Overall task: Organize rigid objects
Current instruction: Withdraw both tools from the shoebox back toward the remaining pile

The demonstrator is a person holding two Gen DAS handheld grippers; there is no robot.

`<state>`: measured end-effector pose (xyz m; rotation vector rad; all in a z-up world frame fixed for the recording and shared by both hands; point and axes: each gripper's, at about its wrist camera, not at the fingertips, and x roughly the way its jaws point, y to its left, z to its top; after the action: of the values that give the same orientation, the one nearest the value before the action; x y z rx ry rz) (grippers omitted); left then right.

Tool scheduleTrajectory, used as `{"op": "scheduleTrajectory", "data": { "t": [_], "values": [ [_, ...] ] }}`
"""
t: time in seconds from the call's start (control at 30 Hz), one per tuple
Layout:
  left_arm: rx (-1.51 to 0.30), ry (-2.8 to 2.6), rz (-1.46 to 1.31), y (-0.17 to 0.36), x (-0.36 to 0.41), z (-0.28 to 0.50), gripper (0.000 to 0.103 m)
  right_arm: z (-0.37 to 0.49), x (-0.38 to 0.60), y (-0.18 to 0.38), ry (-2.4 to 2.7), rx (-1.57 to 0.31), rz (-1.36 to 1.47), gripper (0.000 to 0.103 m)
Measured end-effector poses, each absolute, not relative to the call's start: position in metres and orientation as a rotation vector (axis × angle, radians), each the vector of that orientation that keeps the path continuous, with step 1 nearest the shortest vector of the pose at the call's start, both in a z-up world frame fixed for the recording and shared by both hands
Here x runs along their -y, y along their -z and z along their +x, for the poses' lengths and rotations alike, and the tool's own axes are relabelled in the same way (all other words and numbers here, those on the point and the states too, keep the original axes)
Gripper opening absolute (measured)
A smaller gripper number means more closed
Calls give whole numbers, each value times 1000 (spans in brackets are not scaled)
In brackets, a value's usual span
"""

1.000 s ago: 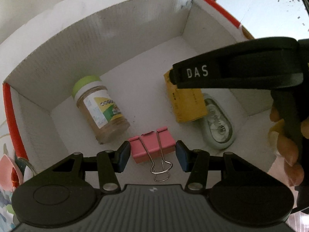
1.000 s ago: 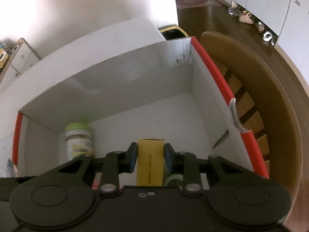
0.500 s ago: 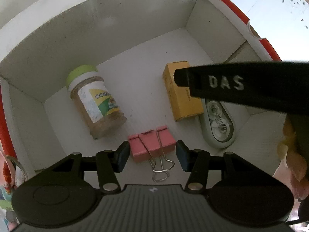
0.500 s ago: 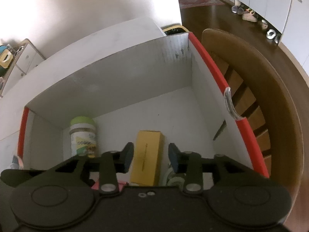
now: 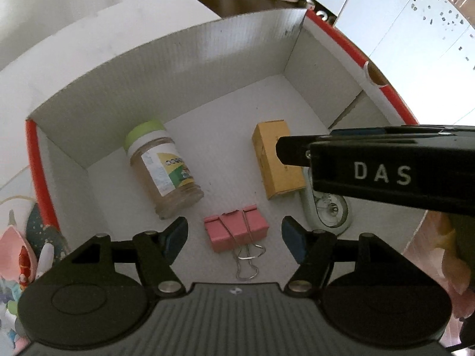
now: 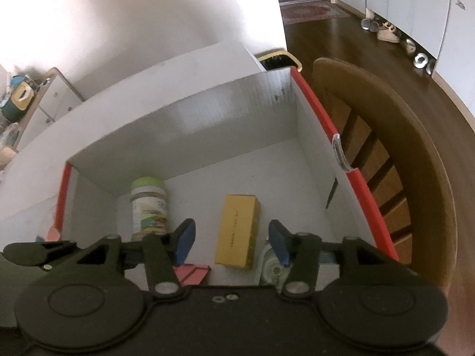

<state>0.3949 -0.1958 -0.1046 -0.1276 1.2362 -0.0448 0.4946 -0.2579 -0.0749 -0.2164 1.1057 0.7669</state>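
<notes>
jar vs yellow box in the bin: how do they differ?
Shape: the jar is a cylinder with a green lid; the yellow box is a flat-sided carton.
Look: the jar is see-through with brownish contents and a printed label; the yellow box is opaque and nearly plain.
Place: the jar lies on the left of the bin floor, the yellow box on the right, against the tape dispenser.
Shared: both lie on their sides, ungripped.

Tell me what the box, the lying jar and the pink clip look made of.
Box: likely corrugated cardboard, matte white inside; fine ribbing shows on its walls, red outside edges.
Jar: clear plastic or glass, can't tell which; contents show through, matte green cap, paper-like label.
Pink clip: painted metal body, probably, with shiny bare wire handles.
</notes>
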Motion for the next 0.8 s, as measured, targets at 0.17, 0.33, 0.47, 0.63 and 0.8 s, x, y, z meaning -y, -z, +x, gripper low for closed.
{"op": "scheduleTrajectory", "data": {
  "t": [0.17, 0.33, 0.47, 0.63, 0.8],
  "values": [
    [-1201, 35, -135, 102, 194, 381, 69, 486, 266, 64, -786, -1086, -201, 59],
    [-1154, 20, -130, 92, 196, 370, 69, 472, 272, 51, -809, -1049, -199, 61],
    [-1117, 21, -133, 79, 192, 356, 69, 461, 277, 39, -825, -1015, -201, 63],
    [-1078, 18, -132, 66, 189, 338, 69, 446, 284, 27, -847, -986, -190, 66],
    [-1045, 20, -133, 61, 186, 320, 69, 428, 288, 19, -863, -960, -184, 68]
  ]
}}
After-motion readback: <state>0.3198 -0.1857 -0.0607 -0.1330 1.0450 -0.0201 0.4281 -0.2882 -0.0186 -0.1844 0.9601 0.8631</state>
